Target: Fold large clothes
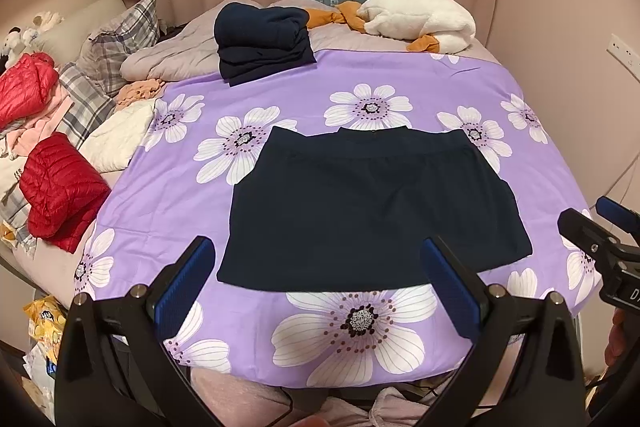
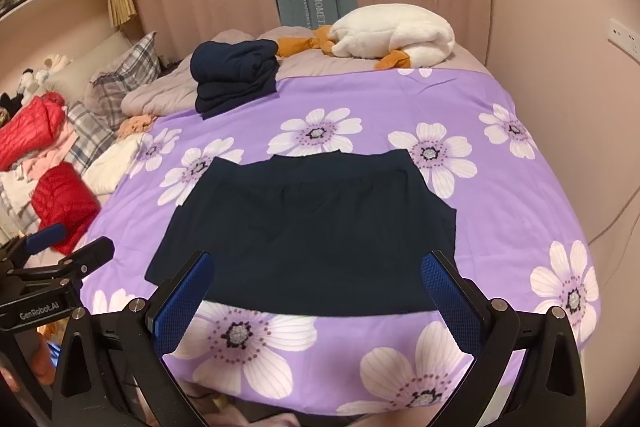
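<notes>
A dark navy garment (image 1: pixel 372 211) (image 2: pixel 304 231) lies flat on the purple flowered sheet (image 1: pixel 256 219) (image 2: pixel 500 187), its sleeves tucked in and its collar at the far edge. My left gripper (image 1: pixel 316 251) hovers open above the garment's near hem, nothing between its blue pads (image 1: pixel 180 287). My right gripper (image 2: pixel 318 263) also stands open over the near hem, holding nothing. The right gripper shows at the right edge of the left wrist view (image 1: pixel 596 227), and the left gripper at the left edge of the right wrist view (image 2: pixel 68 247).
A folded stack of dark navy clothes (image 1: pixel 262 41) (image 2: pixel 234 79) sits at the sheet's far left corner. A white plush goose (image 1: pixel 420 19) (image 2: pixel 396 31) lies at the back. Red puffer jackets (image 1: pixel 60 187) (image 2: pixel 66 203), plaid pillows (image 1: pixel 116 35) and loose clothes crowd the left. Curtains and wall close the back and right.
</notes>
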### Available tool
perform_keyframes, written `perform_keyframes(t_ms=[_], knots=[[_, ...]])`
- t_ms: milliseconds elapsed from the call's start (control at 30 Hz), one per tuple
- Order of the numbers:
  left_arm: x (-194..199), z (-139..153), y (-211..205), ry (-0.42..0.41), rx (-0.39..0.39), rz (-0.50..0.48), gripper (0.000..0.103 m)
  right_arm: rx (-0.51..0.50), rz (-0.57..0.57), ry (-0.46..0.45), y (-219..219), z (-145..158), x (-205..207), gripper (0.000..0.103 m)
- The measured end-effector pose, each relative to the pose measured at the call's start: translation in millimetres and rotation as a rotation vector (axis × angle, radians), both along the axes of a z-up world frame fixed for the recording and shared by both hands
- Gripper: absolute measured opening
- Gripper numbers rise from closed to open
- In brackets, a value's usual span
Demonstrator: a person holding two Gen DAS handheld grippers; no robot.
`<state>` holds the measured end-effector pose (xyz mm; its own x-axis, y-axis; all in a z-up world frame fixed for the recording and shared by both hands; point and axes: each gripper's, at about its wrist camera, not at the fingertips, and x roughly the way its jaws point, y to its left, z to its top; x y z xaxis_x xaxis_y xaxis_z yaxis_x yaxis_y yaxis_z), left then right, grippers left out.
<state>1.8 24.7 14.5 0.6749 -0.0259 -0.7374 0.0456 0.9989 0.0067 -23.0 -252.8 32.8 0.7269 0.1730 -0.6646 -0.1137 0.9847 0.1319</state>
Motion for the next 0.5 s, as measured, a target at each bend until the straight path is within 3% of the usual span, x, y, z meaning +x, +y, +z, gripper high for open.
perform_keyframes(t_ms=[500], knots=[[2.6, -0.2, -0.1, 0.006, 0.006, -0.003, 0.103, -0.002, 0.007, 0.012, 3.7, -2.3, 3.8, 0.103]])
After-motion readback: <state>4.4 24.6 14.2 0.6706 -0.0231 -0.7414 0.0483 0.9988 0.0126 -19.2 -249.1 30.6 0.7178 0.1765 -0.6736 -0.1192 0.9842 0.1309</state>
